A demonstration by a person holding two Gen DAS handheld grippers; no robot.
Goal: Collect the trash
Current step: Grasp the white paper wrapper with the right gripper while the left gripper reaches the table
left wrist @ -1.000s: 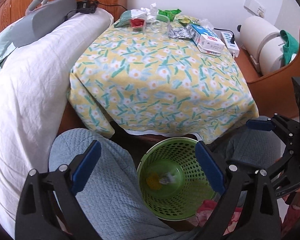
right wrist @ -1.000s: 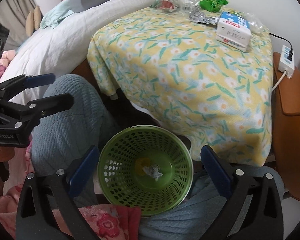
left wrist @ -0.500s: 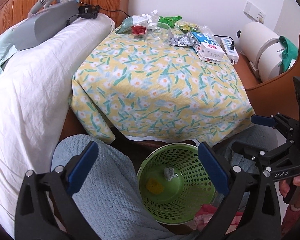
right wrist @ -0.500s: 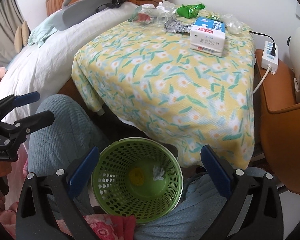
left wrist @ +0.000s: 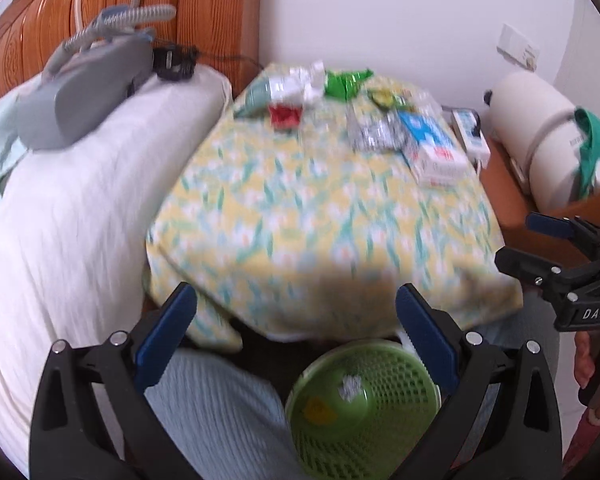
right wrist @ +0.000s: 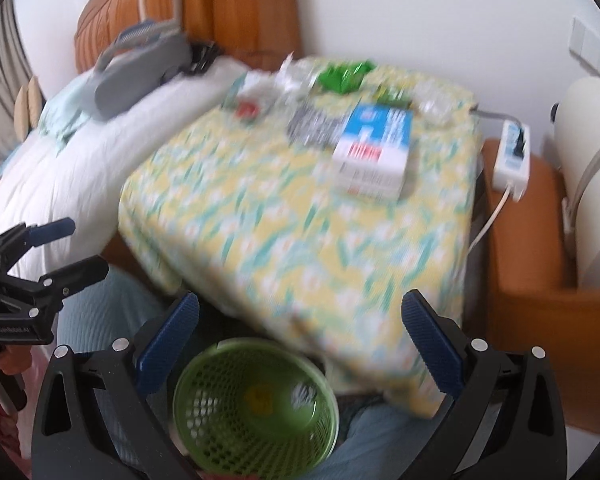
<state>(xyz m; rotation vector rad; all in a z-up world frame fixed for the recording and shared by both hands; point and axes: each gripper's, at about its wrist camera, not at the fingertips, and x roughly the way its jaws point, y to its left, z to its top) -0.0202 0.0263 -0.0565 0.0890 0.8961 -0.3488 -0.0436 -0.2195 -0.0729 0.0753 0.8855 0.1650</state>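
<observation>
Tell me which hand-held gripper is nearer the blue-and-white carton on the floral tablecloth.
Right, likely. The blue-and-white carton sits right of centre; the right hand-held gripper is on that side, the left hand-held gripper farther left. Both open, empty.

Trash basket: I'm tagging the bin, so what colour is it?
Green trash basket, clearest in right wrist view.

Green mesh basket (left wrist: 364, 412); yellow floral tablecloth (left wrist: 320, 216); blue-white carton (right wrist: 376, 148).

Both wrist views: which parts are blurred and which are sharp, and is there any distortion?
Left wrist view: the floral tablecloth and green basket are smeared by motion, while the left gripper is sharp. Right wrist view: same blur on the tablecloth and blue-and-white box; the right gripper is crisp. Both show fisheye bending and dark corners.
</observation>
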